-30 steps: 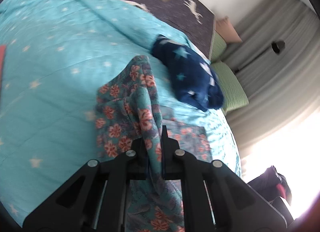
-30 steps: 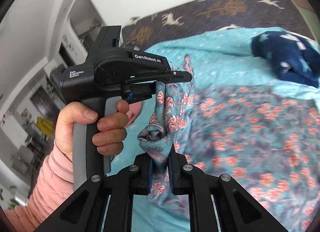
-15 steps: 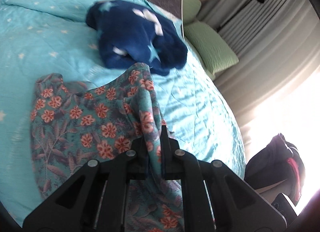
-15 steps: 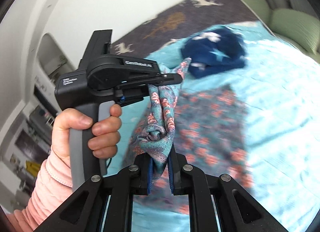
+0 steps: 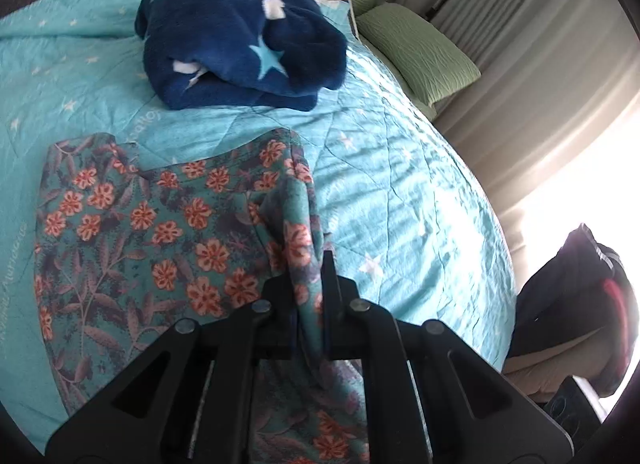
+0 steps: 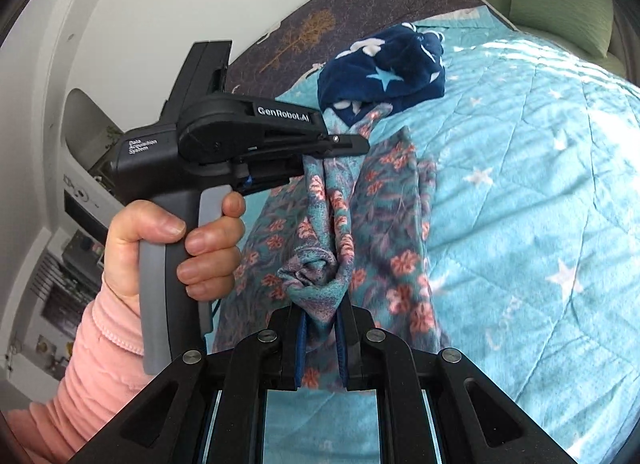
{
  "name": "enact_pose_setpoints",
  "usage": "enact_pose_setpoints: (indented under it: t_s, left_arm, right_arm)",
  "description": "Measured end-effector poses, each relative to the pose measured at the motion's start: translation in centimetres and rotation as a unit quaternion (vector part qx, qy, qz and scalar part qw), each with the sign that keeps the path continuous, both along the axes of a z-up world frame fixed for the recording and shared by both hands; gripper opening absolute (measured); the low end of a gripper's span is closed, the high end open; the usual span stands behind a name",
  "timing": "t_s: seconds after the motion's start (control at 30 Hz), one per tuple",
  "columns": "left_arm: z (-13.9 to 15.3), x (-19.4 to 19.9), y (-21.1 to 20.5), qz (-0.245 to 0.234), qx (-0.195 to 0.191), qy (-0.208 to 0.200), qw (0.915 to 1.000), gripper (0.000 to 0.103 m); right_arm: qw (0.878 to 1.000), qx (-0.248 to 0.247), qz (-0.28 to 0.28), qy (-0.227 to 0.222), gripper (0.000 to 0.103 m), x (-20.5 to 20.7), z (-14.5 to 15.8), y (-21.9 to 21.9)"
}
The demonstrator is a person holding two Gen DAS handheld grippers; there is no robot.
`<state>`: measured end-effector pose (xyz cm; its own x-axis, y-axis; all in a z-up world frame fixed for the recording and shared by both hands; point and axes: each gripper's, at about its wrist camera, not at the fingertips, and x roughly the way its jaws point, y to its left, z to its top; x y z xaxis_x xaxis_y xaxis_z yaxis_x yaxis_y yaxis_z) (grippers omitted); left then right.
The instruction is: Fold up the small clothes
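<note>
A teal floral garment (image 5: pixel 160 232) with orange flowers lies partly on the turquoise star bedspread (image 5: pixel 400 192). My left gripper (image 5: pixel 310 296) is shut on a raised fold of it. In the right wrist view the same garment (image 6: pixel 384 224) hangs between both grippers. My right gripper (image 6: pixel 320 328) is shut on a bunched edge of it. The left gripper (image 6: pixel 336 144), held by a hand in a pink sleeve, pinches the cloth just above and beyond.
A folded navy fleece with stars (image 5: pixel 240 44) lies further up the bed, also in the right wrist view (image 6: pixel 384 72). Green pillows (image 5: pixel 416 52) and grey curtains are at the right. A dark bag (image 5: pixel 576 304) sits beyond the bed's edge.
Both grippers have swung with the garment toward the navy fleece end of the bed. More of the garment now lies spread on the bedspread. Both grips are unchanged.
</note>
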<state>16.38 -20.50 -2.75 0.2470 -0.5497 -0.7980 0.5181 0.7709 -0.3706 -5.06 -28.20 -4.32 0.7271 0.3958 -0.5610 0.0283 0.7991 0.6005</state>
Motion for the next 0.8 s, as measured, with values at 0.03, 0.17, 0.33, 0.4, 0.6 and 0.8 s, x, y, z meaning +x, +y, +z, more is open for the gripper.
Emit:
enact_pose_setpoints:
  t_s: [0.03, 0.17, 0.33, 0.4, 0.6, 0.8]
  left_arm:
    - [0.0, -0.2, -0.3, -0.004, 0.003, -0.001, 1.0000, 0.010]
    - [-0.6, -0.6, -1.2, -0.006, 0.020, -0.003, 0.9998, 0.010]
    - [-1.8, -0.7, -2.6, -0.013, 0.020, 0.008, 0.9997, 0.020]
    - [-0.8, -1.7, -2.7, -0.033, 0.003, -0.003, 0.9995, 0.023]
    - [3.5, -6.3, -0.8, -0.090, -0.004, -0.090, 0.9918, 0.051]
    - [3.3, -9.5, 6.5, -0.072, 0.032, -0.127, 0.9888, 0.055]
  right_arm:
    - [1.000, 0.008, 0.000, 0.001, 0.011, -0.1, -0.1, -0.2]
    - [1.000, 0.027, -0.006, 0.008, 0.011, -0.8, -0.5, -1.1]
    - [0.998, 0.040, -0.027, 0.029, 0.011, -1.4, -1.6, -2.7]
    - [0.998, 0.050, -0.029, 0.040, 0.011, -1.7, -2.2, -3.2]
    - [0.998, 0.025, 0.002, 0.053, 0.011, -2.9, -2.5, -2.8]
    - [0.998, 0.035, 0.008, 0.044, 0.011, -4.5, -2.1, -3.2]
